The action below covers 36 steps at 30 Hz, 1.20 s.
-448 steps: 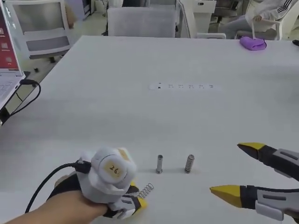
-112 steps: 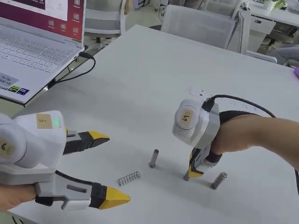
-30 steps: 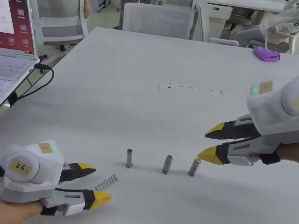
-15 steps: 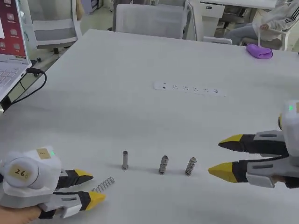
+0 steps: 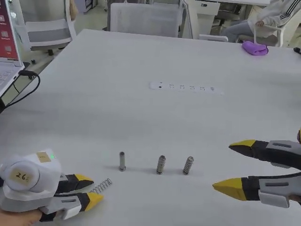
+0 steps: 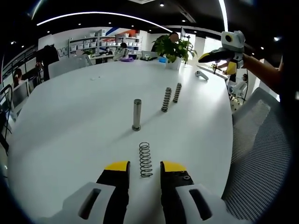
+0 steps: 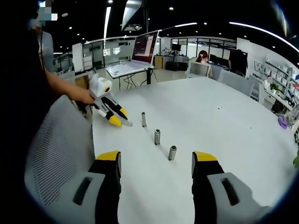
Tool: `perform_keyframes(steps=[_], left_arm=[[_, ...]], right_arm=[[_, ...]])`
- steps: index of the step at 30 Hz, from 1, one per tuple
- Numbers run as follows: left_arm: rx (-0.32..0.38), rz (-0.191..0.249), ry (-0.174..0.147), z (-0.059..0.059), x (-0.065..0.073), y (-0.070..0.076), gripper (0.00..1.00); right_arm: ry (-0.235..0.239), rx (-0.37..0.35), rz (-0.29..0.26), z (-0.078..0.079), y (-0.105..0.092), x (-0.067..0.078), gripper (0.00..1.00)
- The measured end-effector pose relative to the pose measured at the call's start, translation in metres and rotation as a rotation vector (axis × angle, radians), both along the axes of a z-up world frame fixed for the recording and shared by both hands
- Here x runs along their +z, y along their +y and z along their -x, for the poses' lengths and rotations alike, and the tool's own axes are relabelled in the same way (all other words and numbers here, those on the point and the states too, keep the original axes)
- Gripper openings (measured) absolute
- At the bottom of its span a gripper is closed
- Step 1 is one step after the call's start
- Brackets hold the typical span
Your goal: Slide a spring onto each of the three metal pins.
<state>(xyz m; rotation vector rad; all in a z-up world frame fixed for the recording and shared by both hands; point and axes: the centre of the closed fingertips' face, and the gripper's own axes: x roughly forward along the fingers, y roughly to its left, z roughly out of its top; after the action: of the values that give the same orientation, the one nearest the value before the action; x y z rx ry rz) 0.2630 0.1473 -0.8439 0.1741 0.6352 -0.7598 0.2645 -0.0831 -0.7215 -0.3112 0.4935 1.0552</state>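
Three short metal pins stand in a row on the white table. The left pin (image 5: pixel 122 161) (image 6: pixel 136 115) (image 7: pixel 144 120) is bare. The middle pin (image 5: pixel 161 165) (image 6: pixel 166 99) (image 7: pixel 157 136) and the right pin (image 5: pixel 188 165) (image 6: pixel 177 92) (image 7: pixel 172 153) each carry a spring. A loose spring (image 5: pixel 100 186) (image 6: pixel 145 159) lies flat just ahead of my left gripper (image 5: pixel 90 189) (image 6: pixel 139 167), which is open with its yellow tips on either side of the spring's near end. My right gripper (image 5: pixel 232 166) (image 7: pixel 155 159) hovers open to the right of the pins, holding nothing.
A white power strip (image 5: pixel 184 87) lies flat mid-table. A laptop (image 5: pixel 5 52) with a black cable (image 5: pixel 23 96) sits at the left edge. A purple cloth (image 5: pixel 254 47) rests far right. Office chairs (image 5: pixel 143 20) stand beyond the table.
The right gripper has drawn back to the right, away from the right pin. The left gripper has edged closer to the loose spring. The head camera has shifted.
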Motion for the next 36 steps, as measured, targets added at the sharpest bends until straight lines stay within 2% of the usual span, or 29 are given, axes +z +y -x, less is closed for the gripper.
perform_keyframes(steps=[6, 9, 12, 18, 24, 29, 36], left_arm=[[0.000, -0.005, 0.006, -0.001, -0.002, -0.001, 0.16], [-0.002, -0.011, 0.006, -0.001, -0.002, -0.002, 0.15], [-0.002, -0.011, 0.006, -0.002, -0.002, -0.002, 0.13], [-0.003, -0.020, 0.006, -0.003, -0.002, -0.003, 0.09], [0.003, -0.028, 0.003, -0.002, -0.002, 0.000, 0.09], [0.006, -0.040, -0.006, -0.001, -0.003, 0.003, 0.03], [0.008, -0.034, -0.012, -0.002, -0.003, 0.002, 0.03]], right_arm=[[0.012, -0.010, -0.037, 0.004, -0.003, -0.001, 0.72], [0.003, -0.032, -0.047, 0.002, -0.005, -0.001, 0.80], [-0.003, -0.039, -0.055, 0.003, -0.006, -0.001, 0.83], [0.000, -0.053, -0.060, 0.001, -0.009, -0.002, 0.83], [0.000, -0.063, -0.066, -0.001, -0.011, -0.001, 0.83], [0.000, -0.062, -0.068, 0.000, -0.009, -0.001, 0.82], [0.004, -0.063, -0.065, 0.001, -0.008, -0.002, 0.81]])
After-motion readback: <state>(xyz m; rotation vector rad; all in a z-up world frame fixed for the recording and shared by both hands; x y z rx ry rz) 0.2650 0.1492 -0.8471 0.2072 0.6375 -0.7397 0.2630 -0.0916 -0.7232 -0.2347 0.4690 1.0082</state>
